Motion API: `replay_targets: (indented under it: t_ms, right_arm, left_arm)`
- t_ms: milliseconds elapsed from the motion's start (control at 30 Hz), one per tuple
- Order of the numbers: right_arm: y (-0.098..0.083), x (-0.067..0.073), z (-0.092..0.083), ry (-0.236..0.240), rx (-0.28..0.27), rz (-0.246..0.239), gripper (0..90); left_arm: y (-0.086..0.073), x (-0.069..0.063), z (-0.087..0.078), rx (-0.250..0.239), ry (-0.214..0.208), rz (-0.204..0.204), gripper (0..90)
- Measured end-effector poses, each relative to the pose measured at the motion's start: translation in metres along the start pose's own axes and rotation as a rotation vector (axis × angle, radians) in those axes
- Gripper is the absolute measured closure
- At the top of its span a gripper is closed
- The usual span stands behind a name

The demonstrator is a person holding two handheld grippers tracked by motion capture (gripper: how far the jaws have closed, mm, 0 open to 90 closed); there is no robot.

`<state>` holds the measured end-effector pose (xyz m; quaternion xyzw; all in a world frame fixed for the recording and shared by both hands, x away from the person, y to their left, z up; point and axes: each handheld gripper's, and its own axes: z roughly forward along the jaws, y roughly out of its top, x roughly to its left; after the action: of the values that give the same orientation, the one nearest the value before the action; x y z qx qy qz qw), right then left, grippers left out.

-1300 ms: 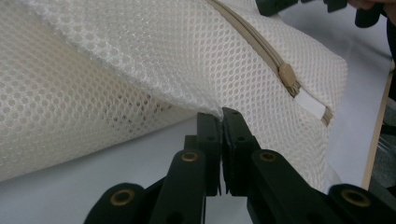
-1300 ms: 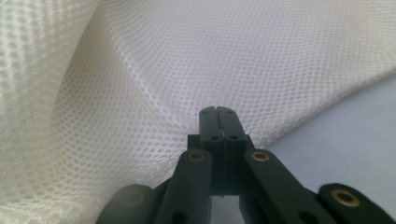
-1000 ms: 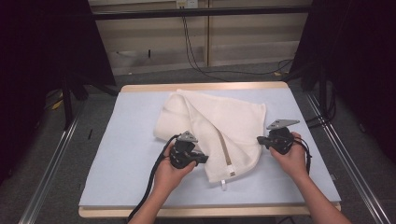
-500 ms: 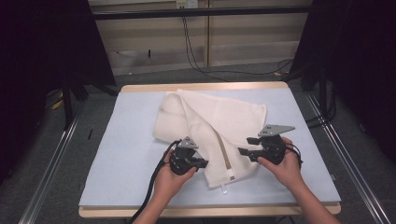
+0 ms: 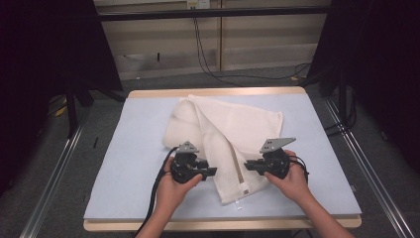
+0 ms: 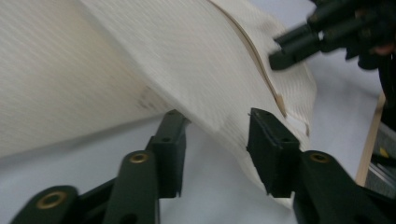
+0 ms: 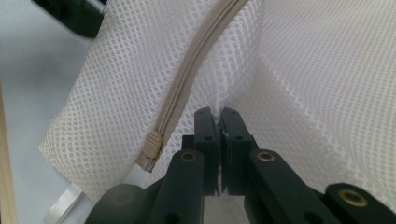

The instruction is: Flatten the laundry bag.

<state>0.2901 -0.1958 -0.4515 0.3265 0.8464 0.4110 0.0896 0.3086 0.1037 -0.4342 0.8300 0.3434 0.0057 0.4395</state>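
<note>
A white mesh bag with a beige zipper lies on the pale blue mat. My right gripper comes in from the right, just beside the zipper. Its jaws have just been closing, and in the right gripper view they are shut on a fold of mesh next to the zipper pull. My left gripper is at the bag's left edge. Its jaws have just been opening and stand apart. The bag's edge runs across the gap, and the pads do not press on it.
The mat covers a wooden table with metal rails on the floor at both sides. Cables hang against the back wall. The bag's lower corner with a white tag lies near the front edge.
My right gripper has moved left onto the bag near the zipper, opened, then shut on the mesh. The left gripper has kept its place and its jaws have opened.
</note>
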Motion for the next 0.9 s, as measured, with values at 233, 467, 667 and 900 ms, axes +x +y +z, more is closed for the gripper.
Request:
replay_targets:
  t_ms: [233, 467, 667, 900]
  right_arm:
    - [0.0, 0.003, 0.001, 0.006, 0.014, -0.025, 87.7]
    - [-0.001, 0.005, 0.001, 0.009, 0.015, -0.061, 87.5]
    - [-0.001, 0.006, 0.001, 0.002, 0.013, -0.057, 85.7]
    - [-0.003, 0.002, -0.005, -0.008, -0.012, -0.045, 72.8]
  left_arm:
    - [0.023, 0.015, -0.007, -0.031, 0.049, -0.038, 51.8]
    - [0.041, 0.03, -0.01, -0.065, 0.116, -0.076, 57.5]
    - [0.041, 0.029, -0.007, -0.035, 0.091, -0.088, 84.0]
    - [0.032, 0.027, -0.015, -0.013, 0.071, -0.082, 86.7]
